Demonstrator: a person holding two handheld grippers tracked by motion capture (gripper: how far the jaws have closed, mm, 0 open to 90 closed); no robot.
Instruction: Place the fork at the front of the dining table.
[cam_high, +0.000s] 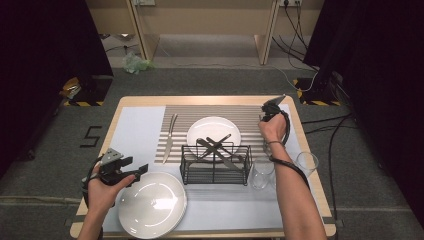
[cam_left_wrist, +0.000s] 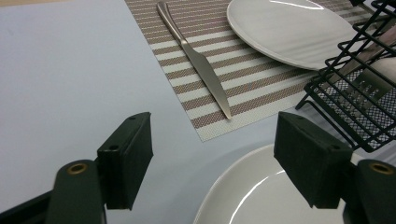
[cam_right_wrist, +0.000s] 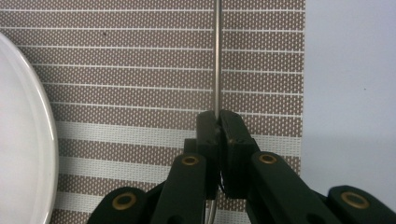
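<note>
Right claw (cam_right_wrist: 218, 126) pressed together on a thin metal utensil (cam_right_wrist: 217, 56), held edge-on above the striped placemat (cam_right_wrist: 140, 84) beside the plate (cam_right_wrist: 21, 130). The narrow pinch could allow pivoting or slipping during placement. Left claw (cam_left_wrist: 212, 154) spread, idle.

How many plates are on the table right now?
2. One white plate sits on the striped placemat behind the black wire rack. A second white plate lies at the table's near edge, just by the left gripper. None seems hidden.
</note>
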